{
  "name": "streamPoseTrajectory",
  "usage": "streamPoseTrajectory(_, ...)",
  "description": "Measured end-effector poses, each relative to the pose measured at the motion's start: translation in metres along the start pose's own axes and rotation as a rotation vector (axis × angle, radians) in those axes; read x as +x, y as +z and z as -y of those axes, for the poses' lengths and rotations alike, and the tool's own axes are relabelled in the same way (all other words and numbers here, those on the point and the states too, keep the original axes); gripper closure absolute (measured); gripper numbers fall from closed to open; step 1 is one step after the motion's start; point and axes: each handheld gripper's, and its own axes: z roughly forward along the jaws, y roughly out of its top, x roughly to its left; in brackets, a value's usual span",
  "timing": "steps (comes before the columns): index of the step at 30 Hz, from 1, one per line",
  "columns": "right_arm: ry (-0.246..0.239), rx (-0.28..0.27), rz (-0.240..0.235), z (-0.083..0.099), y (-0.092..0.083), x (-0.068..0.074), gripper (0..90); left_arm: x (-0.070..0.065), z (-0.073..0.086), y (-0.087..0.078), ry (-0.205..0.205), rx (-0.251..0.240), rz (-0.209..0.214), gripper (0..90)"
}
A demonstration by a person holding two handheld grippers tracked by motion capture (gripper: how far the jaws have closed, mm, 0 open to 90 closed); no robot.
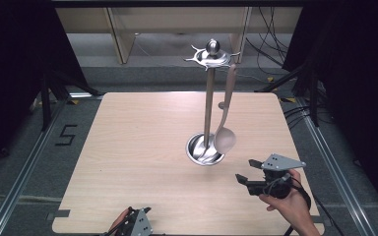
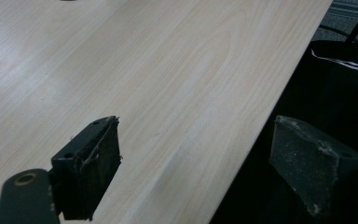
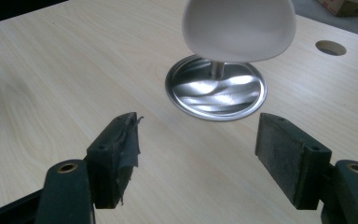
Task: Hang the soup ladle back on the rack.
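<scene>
A steel utensil stand [image 1: 208, 98] rises from a round dish base [image 1: 204, 149] [image 3: 216, 91] near the middle of the wooden table [image 1: 142, 147]. A pale ladle [image 1: 226, 129] hangs from a hook at the stand's top; its bowl [image 3: 238, 28] hovers just over the base. My right gripper [image 1: 245, 170] [image 3: 196, 147] is held in a hand at the front right, open, a short way in front of the ladle, nothing between its jaws. At the table's front edge my left gripper [image 1: 137, 221] [image 2: 212, 163] stands open and empty, one jaw past the edge.
A round cable hole [image 1: 221, 105] [image 3: 331, 47] sits in the tabletop behind the stand. Cables lie on the floor at the back right, and dark curtains flank both sides. Metal rails run along the floor beside the table.
</scene>
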Motion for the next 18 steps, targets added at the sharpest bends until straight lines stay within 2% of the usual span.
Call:
streamPoseTrajectory(3, -0.010, 0.001, -0.012, 0.004, 0.002, 0.001, 30.4, 0.000, 0.000, 0.000, 0.003, 0.003, -0.002, 15.1)
streamPoseTrajectory(6, 0.028, 0.026, -0.008, 0.008, 0.000, 0.006, 30.3, 0.000, 0.000, 0.000, 0.004, 0.001, -0.009, 15.2)
streamPoseTrajectory(8, -0.005, 0.019, -0.005, 0.011, 0.000, 0.004, 30.1, 0.000, 0.000, 0.000, 0.005, 0.001, -0.009, 15.2)
streamPoseTrajectory(9, 0.015, 0.021, -0.005, 0.012, 0.000, 0.006, 30.0, 0.001, 0.000, -0.001, 0.016, 0.011, -0.012, 15.1)
streamPoseTrajectory(10, 0.015, 0.021, -0.005, 0.012, 0.000, 0.006, 30.0, 0.001, 0.000, -0.001, 0.016, 0.011, -0.012, 15.1)
streamPoseTrajectory(11, -0.005, 0.015, -0.007, 0.013, 0.000, 0.004, 29.9, 0.001, 0.000, -0.001, 0.017, 0.012, -0.014, 15.1)
streamPoseTrajectory(13, 0.028, 0.025, -0.015, 0.018, -0.002, 0.006, 29.6, 0.000, 0.000, 0.000, -0.002, -0.001, 0.000, 15.2)
streamPoseTrajectory(14, 0.008, 0.026, -0.019, 0.019, -0.001, 0.004, 29.4, 0.000, 0.000, 0.000, 0.006, 0.002, -0.012, 15.2)
streamPoseTrajectory(15, 0.021, 0.028, -0.015, 0.020, -0.001, 0.006, 29.4, 0.000, 0.000, 0.000, 0.004, -0.003, -0.011, 15.2)
streamPoseTrajectory(16, 0.038, 0.037, -0.015, 0.022, -0.002, 0.007, 29.3, 0.001, 0.000, -0.001, 0.022, 0.016, -0.013, 15.2)
streamPoseTrajectory(18, 0.000, 0.023, -0.006, 0.024, -0.001, 0.004, 28.8, 0.001, 0.000, -0.001, 0.020, 0.016, -0.012, 15.1)
